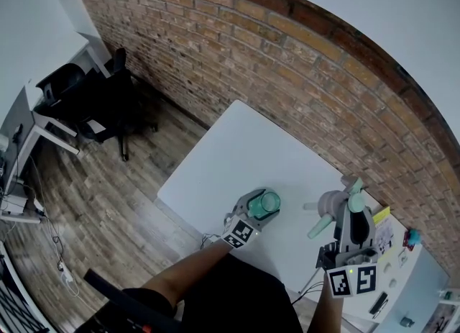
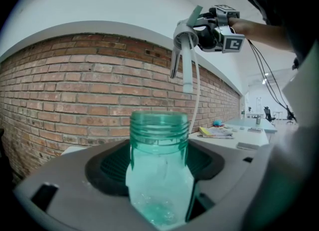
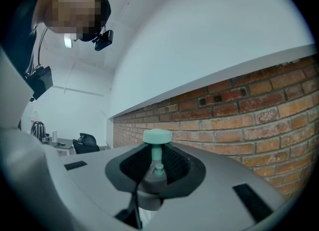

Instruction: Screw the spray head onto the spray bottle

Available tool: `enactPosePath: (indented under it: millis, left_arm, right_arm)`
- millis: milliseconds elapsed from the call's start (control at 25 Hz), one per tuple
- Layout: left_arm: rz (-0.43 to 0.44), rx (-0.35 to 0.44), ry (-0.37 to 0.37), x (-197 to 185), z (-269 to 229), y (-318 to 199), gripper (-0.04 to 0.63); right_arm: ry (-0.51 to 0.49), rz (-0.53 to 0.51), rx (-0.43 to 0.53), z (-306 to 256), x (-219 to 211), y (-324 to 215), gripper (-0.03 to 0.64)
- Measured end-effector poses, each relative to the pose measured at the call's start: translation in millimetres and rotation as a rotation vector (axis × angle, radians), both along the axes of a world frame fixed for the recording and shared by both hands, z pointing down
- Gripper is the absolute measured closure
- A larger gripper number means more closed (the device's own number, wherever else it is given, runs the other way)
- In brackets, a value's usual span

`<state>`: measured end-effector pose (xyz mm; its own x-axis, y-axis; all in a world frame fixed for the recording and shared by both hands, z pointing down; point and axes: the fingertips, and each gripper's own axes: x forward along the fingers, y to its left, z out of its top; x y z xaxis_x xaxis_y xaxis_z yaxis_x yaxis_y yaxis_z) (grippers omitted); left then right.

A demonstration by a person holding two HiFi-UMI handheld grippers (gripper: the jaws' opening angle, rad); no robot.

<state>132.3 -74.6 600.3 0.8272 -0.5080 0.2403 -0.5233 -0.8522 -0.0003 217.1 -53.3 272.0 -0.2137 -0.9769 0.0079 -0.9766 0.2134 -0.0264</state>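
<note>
A clear green spray bottle stands upright between the jaws of my left gripper, its threaded neck bare and open at the top. In the head view this bottle sits in the left gripper over the white table. My right gripper is shut on the grey spray head with its green trigger. In the left gripper view the spray head hangs above and behind the bottle, apart from it, its thin dip tube trailing down. The green nozzle shows between the right jaws.
A brick wall runs behind the table. A black office chair and a desk stand on the wooden floor at the left. Papers and small items lie on the table at the far right.
</note>
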Motion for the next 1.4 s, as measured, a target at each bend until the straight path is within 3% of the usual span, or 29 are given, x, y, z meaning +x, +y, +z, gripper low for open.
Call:
enactPosePath:
  millis: [840,1400]
  left_arm:
    - [0.005,0.000,0.010,-2.3,0.1,0.9,0.273]
    - [0.005,0.001,0.003,0.6,1.4,1.6,0.273]
  right_arm:
    - [-0.072,-0.050,0.065,-34.1,-18.5,1.5,0.551]
    - [-0.068,-0.053,0.085,-45.2,-15.1,4.6,0.551]
